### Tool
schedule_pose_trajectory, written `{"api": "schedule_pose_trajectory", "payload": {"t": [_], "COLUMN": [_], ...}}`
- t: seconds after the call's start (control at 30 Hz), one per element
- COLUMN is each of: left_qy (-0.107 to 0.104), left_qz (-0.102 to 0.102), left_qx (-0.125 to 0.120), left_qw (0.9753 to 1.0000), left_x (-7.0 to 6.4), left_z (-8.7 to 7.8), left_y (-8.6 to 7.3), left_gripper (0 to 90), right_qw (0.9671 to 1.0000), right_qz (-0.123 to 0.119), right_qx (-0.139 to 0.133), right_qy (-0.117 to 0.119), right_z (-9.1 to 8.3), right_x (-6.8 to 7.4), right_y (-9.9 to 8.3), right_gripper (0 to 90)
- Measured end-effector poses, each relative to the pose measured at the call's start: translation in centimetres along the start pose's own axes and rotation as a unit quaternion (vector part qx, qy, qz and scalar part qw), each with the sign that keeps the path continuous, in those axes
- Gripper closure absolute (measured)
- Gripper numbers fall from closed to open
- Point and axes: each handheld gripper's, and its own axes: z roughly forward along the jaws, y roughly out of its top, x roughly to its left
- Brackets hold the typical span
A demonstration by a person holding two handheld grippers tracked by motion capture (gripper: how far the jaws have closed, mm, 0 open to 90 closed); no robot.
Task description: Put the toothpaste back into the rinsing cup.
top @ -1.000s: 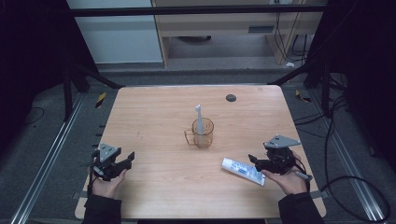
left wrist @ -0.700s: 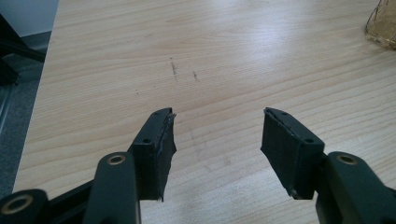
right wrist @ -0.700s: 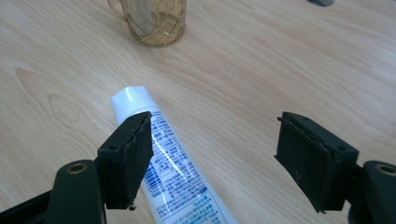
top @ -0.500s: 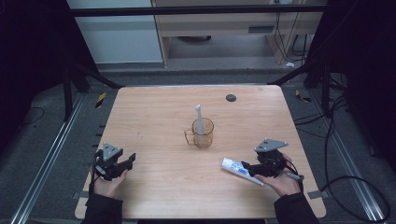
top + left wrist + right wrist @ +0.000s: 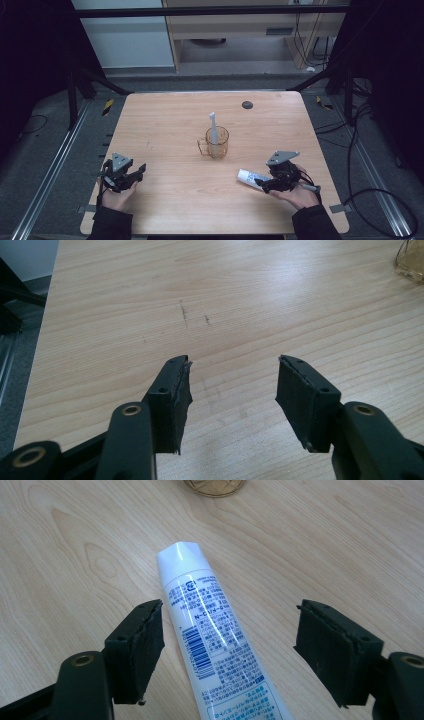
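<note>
Two grippers rest near the table's front edge. The right gripper, jaws spread wide, straddles a toothpaste tube lying flat lengthwise between them. The left gripper, also released, sits far off.

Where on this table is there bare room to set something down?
The table is bare from its left edge to the mug, ahead of the left tool. The far right is bare too, past the small dark disc. The near right is crowded: the tube lies between the right tool's open jaws.
</note>
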Motion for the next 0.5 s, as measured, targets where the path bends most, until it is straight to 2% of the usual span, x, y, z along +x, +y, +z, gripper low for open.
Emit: {"api": "schedule_pose_trajectory", "payload": {"t": [0.27,0.5], "left_qy": [-0.002,-0.004], "left_qz": [0.003,0.007], "left_qx": [0.004,0.004], "left_qw": [1.0,1.0], "left_x": [-0.1,-0.2], "left_z": [0.2,0.3], "left_y": [0.0,0.0], "left_gripper": [46.4,46.4], "right_qw": [0.9996,0.9995], "right_qz": [-0.021,-0.018], "right_qx": [0.015,0.019], "right_qy": [0.015,0.016], "right_z": [0.5,0.8], "right_x": [-0.1,-0.1], "right_y": [1.0,0.8], "right_gripper": [26.2,28.4]}}
